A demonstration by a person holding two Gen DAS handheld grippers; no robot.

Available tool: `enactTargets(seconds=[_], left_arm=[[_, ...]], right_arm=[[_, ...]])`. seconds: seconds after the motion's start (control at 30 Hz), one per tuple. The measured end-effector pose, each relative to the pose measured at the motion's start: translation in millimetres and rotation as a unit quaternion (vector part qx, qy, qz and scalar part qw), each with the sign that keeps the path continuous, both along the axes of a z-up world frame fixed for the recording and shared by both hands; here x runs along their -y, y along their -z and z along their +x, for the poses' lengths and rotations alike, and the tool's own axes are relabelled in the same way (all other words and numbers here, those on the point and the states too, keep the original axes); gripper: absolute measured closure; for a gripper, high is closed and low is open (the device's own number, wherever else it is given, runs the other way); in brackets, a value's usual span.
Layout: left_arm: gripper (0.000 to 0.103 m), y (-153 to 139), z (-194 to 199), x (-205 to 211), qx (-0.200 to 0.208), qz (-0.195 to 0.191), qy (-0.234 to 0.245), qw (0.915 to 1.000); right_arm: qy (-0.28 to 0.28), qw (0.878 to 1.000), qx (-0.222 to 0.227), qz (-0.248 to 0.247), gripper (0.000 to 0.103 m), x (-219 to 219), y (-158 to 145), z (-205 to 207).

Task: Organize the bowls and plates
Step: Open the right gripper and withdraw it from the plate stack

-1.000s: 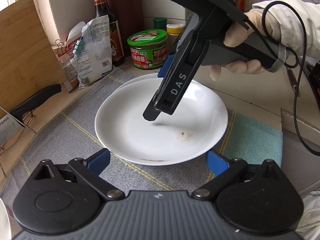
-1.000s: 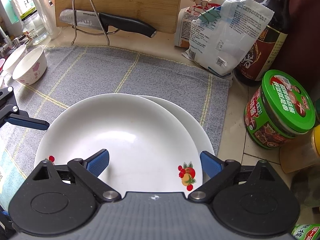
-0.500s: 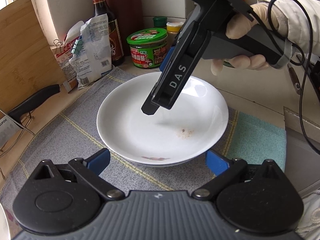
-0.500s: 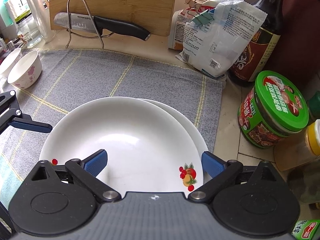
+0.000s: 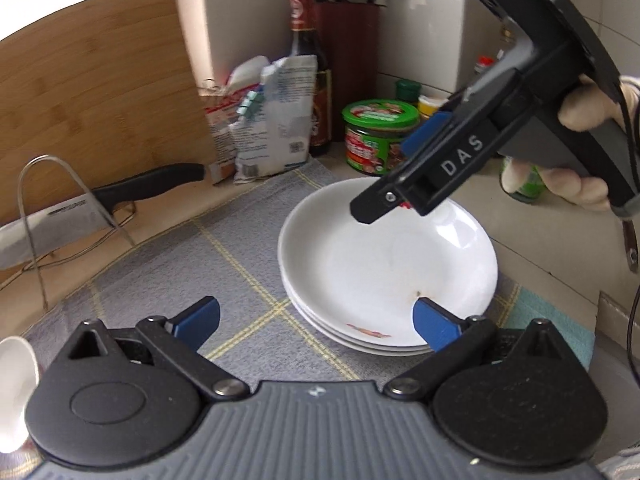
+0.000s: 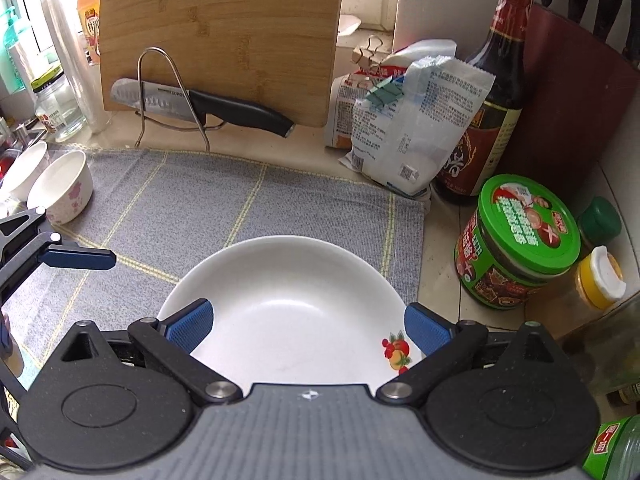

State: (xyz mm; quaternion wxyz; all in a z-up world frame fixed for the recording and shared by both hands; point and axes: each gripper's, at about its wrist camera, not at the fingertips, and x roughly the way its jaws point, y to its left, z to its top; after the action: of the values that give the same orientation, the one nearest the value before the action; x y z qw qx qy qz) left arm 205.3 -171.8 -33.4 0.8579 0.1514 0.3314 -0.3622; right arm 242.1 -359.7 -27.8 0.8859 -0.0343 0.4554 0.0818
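Note:
A stack of white plates (image 5: 384, 268) sits on the grey mat (image 5: 160, 280); the top plate has a fruit print and a small stain. It also shows in the right wrist view (image 6: 288, 312). My left gripper (image 5: 316, 320) is open and empty, in front of the stack and to its left. My right gripper (image 6: 306, 326) is open and empty, hovering above the stack; its body shows in the left wrist view (image 5: 460, 160). Two small white bowls (image 6: 60, 192) stand at the mat's far left. A bowl rim (image 5: 16, 376) shows at the left edge.
A knife (image 6: 200, 108) rests on a wire stand before a wooden cutting board (image 6: 220, 36). Bags (image 6: 408, 128), a sauce bottle (image 6: 488, 100), a green-lidded jar (image 6: 520, 244) and small jars crowd the right back corner. Glass jars stand at far left.
The top plate has settled squarely onto the one beneath. Both grippers have lifted and pulled back from the stack; the left one swung left.

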Motion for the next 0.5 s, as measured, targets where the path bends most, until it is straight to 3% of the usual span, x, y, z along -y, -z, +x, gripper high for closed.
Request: enactTargets(seconds=[0.13,0.23,0.5], left_arm=[[0.001,-7.6,-3.5,-33.4,0.011,-0.009,-0.079,0.9967],[0.001,-10.4,-7.0,-65.8,0.013,-0.012,-0.129,0.9915],[0.001,-9.2,-24.6,-160.5,0.009,-0.027,-0.176,0.9840]], right_arm=[[0.003,0.998,0.057,-0.014,0.000,-22.1,-14.9,-3.3],[0.010,0.996,0.088,0.021,0.000,-41.7,-24.7,-6.3],[0.002,0.991,0.133,0.025,0.000,-121.5,-27.4,-15.9]])
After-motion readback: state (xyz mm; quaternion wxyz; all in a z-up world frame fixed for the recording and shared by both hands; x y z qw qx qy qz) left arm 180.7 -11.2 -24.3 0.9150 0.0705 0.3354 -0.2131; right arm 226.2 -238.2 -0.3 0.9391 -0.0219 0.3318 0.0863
